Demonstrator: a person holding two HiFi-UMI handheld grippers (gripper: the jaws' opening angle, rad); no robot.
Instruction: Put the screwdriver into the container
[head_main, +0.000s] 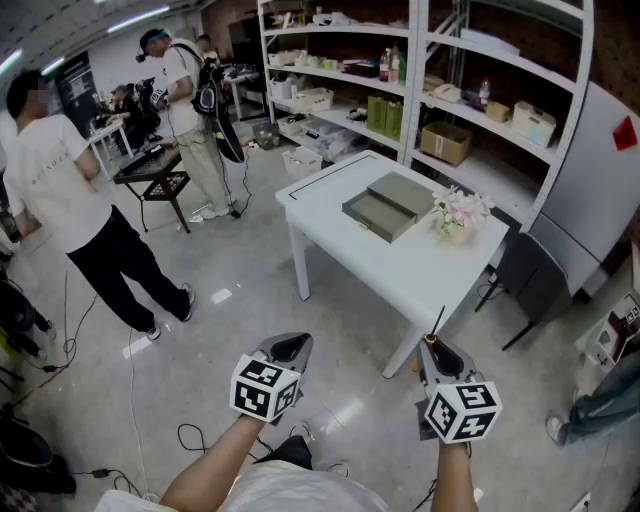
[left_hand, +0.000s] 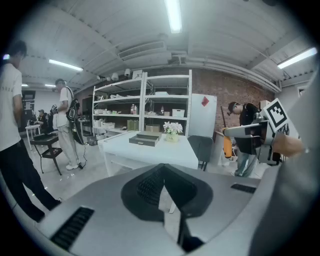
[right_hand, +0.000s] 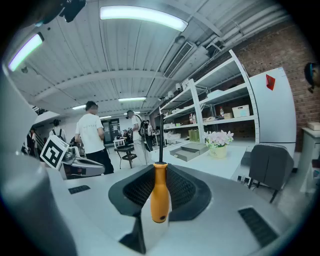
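Note:
In the head view the grey container (head_main: 388, 205), a flat box with its drawer pulled out, lies on a white table (head_main: 400, 270) ahead of me. It also shows in the left gripper view as the container (left_hand: 145, 139) and in the right gripper view as the container (right_hand: 189, 150). My right gripper (head_main: 436, 348) is short of the table's near corner. It is shut on the screwdriver (right_hand: 159, 192) by its orange handle, with the dark shaft pointing up and forward. My left gripper (head_main: 291, 347) hovers over the floor beside it, shut with nothing between its pads (left_hand: 150, 185).
A pot of pink flowers (head_main: 458, 215) stands on the table right of the container. A dark chair (head_main: 530, 275) sits at the table's right side. Metal shelves (head_main: 430, 90) line the back. Two people (head_main: 70, 200) and a small black stand (head_main: 150, 172) are at the left; cables lie on the floor.

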